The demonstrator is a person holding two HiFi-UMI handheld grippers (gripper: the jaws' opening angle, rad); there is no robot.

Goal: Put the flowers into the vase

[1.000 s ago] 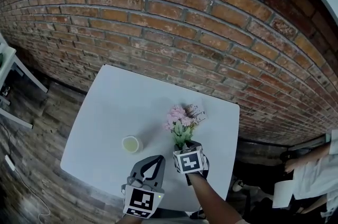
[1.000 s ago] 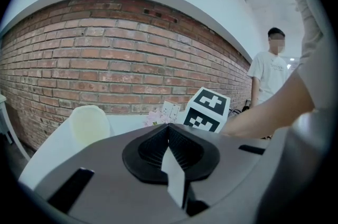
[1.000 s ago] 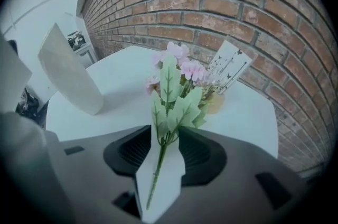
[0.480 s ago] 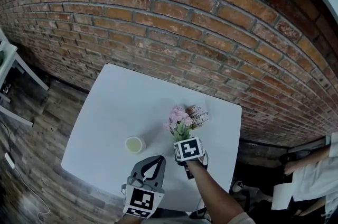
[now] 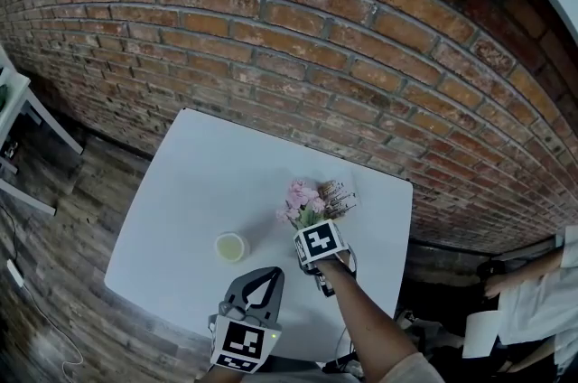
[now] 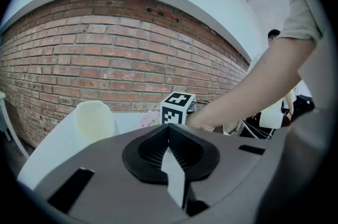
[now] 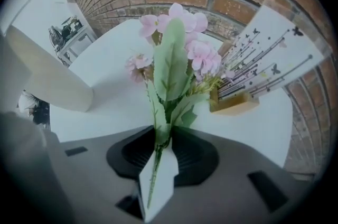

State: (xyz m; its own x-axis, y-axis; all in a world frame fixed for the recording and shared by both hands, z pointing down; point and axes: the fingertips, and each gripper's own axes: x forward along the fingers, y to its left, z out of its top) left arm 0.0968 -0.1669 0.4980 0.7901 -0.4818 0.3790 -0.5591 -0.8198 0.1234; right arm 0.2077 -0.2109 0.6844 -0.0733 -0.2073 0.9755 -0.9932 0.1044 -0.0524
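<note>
Head view: a white table (image 5: 190, 191) stands against a brick wall (image 5: 298, 29). The pale vase (image 5: 230, 247) stands open-mouthed near the table's front edge. The pink flowers (image 5: 302, 200) lie to its right, just beside a printed card stand (image 5: 339, 196). The right hand-held gripper (image 5: 314, 244) points steeply down at the stem end of the flowers, well apart from the vase. The left hand-held gripper (image 5: 267, 275) hovers at the front edge, near the vase.

Left gripper view: its jaws are pressed together with nothing between them. The vase shows ahead on the left, with the right one's marker cube (image 6: 177, 106) and a forearm (image 6: 253, 91) beyond.

Right gripper view: its jaws are closing and pinch the green stem, which runs down between them. The leaves and blossoms spread ahead over the table, with the vase at the left and the card stand at the right.
</note>
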